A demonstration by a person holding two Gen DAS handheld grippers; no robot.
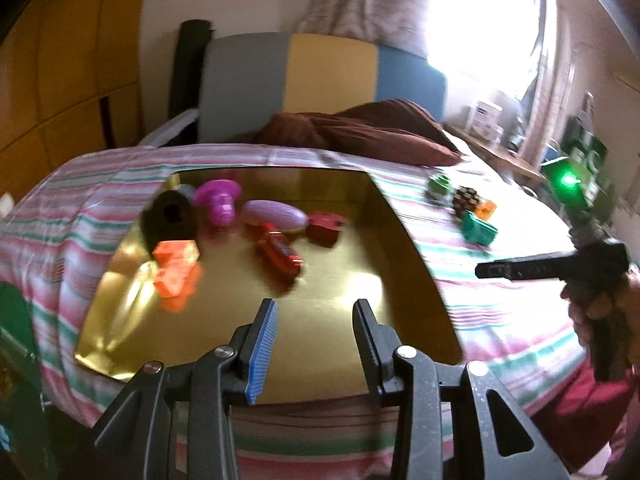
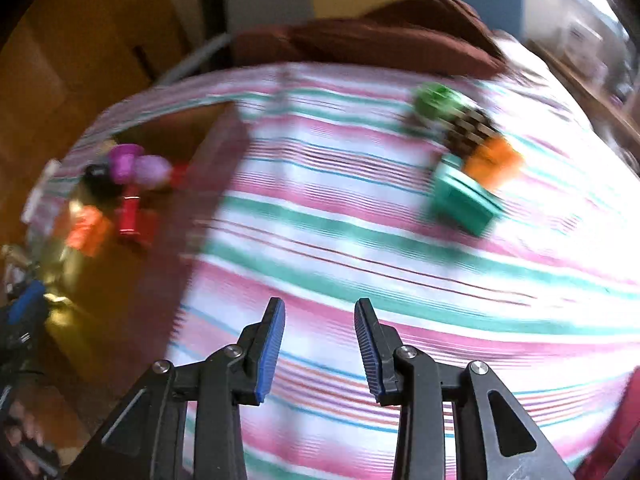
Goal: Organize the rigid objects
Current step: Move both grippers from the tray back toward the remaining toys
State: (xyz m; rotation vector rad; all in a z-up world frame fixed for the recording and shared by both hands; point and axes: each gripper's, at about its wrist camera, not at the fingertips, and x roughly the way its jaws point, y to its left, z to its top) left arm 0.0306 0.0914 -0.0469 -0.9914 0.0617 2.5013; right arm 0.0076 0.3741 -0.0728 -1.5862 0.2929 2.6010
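Gold board: a shiny sheet lying flat on the bed, its near edge just below the left claw; it mirrors the toys standing on it.
Striped sheet: pink, green and white bedcover carrying the board and the loose toys.
Left claw: fingers apart, nothing between them, hanging over the bare near part of the board.
Right claw: fingers apart and empty, over the striped sheet between the board and the loose group; in the left wrist view it shows at the right edge, gripped by a hand.
Toys on the board: a black block with a hole, a magenta mushroom-like piece, a lilac oval piece, a dark red block, a red toy vehicle and an orange block, all grouped on the far left part.
Toys off the board: a light green piece, a brown and black gridded piece, an orange cube and a teal block, clustered close together on the sheet, well apart from the board.
Brown pillows: at the head of the bed, beyond the board.
Headboard: grey, yellow and blue panels behind the pillows.
Sharpness: the right wrist view is blurred, so fine shapes there cannot be told.
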